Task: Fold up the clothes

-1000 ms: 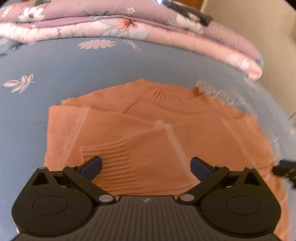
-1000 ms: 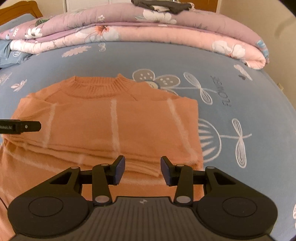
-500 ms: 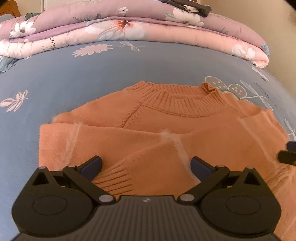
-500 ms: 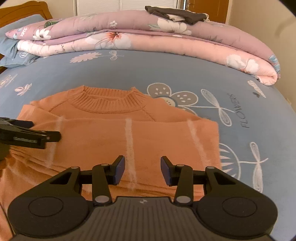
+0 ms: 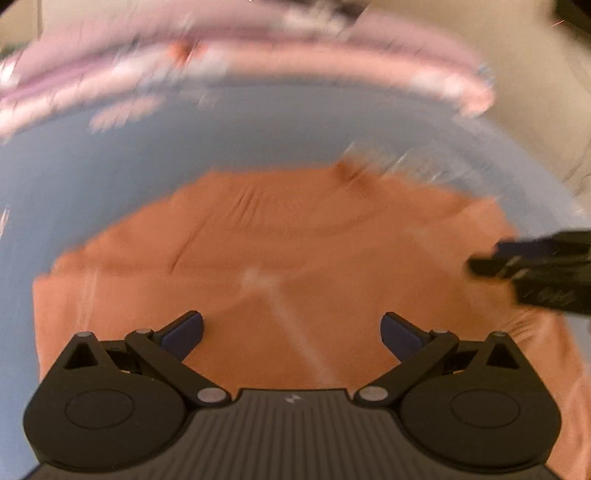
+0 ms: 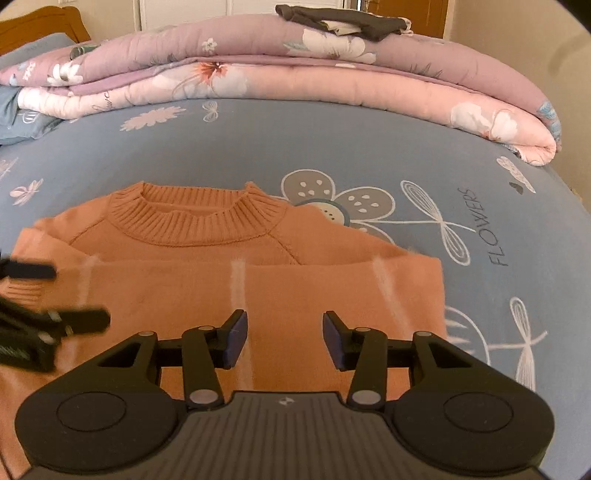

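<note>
Now nearer: orange sweater [image 6: 258,288], sleeves folded across, flat on blue bedsheet [image 6: 295,147]. Left gripper [image 5: 291,332] spread wide, empty, view blurred; right gripper [image 6: 284,339] half-open, seemingly touching nothing.

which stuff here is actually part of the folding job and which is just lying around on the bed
Part of the job:
- orange ribbed-collar knit sweater
- left gripper
- right gripper

Just lying about:
- folded pink and purple floral quilt
- dark grey garment on top of the quilt
- blue flower-print bedsheet
</note>
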The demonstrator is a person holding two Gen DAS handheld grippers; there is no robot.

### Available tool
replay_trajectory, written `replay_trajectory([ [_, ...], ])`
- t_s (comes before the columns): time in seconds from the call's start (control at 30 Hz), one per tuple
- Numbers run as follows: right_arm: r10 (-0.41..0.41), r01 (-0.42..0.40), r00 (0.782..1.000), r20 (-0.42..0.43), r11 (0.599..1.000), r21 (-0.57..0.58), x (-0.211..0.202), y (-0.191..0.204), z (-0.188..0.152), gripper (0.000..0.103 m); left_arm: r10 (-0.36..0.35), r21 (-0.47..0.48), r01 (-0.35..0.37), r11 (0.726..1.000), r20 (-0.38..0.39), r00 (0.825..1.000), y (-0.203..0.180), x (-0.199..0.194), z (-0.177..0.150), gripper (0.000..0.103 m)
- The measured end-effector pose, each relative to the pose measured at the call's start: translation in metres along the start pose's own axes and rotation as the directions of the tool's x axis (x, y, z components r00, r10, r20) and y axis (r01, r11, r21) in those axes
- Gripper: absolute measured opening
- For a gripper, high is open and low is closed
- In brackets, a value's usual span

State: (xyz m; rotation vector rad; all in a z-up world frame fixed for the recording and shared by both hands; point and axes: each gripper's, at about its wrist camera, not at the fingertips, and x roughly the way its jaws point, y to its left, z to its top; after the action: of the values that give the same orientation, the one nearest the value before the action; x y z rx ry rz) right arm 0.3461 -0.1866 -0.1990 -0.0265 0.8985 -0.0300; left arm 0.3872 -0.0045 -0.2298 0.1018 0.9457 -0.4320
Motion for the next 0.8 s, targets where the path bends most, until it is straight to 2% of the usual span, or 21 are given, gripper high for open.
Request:
replay_trajectory([
  [0.1, -0.003, 0.004, 0.999, -0.048, 1.0, 0.012, 0.014, 0.001, -0.001, 0.053, 0.008, 0.005, -0.008, 1.0, -0.005, 1.0, -0.001, 0.001, -0.001, 0.102],
  [0.23, -0.005, 0.006, 0.999, -0.036, 1.0, 0.029, 0.007, -0.002, -0.002, 0.054, -0.023, -0.009, 0.023, 1.0, -0.002, 1.0, 0.005, -0.005, 0.007, 0.102],
  [0.37, -0.016, 0.016, 1.0, -0.007, 0.999, 0.034, 0.001, -0.005, 0.008, 0.054, 0.012, 0.019, -0.012, 1.0, -0.037, 0.999, 0.006, -0.002, 0.025, 0.102],
  [0.6, -0.013, 0.013, 0.999, 0.031, 1.0, -0.008, 0.017, -0.001, 0.041, 0.054, 0.056, 0.107, -0.049, 0.993, -0.066, 0.996, 0.003, 0.014, 0.052, 0.102],
  [0.67, -0.013, 0.013, 0.999, 0.045, 1.0, -0.013, 0.023, -0.001, 0.051, 0.054, 0.045, 0.103, -0.038, 0.994, -0.067, 0.997, 0.005, 0.019, 0.058, 0.102],
  [0.8, -0.038, 0.04, 0.997, 0.069, 0.999, -0.024, 0.037, -0.003, 0.069, 0.054, -0.015, 0.081, 0.016, 0.997, -0.014, 1.0, 0.012, 0.022, 0.071, 0.102],
])
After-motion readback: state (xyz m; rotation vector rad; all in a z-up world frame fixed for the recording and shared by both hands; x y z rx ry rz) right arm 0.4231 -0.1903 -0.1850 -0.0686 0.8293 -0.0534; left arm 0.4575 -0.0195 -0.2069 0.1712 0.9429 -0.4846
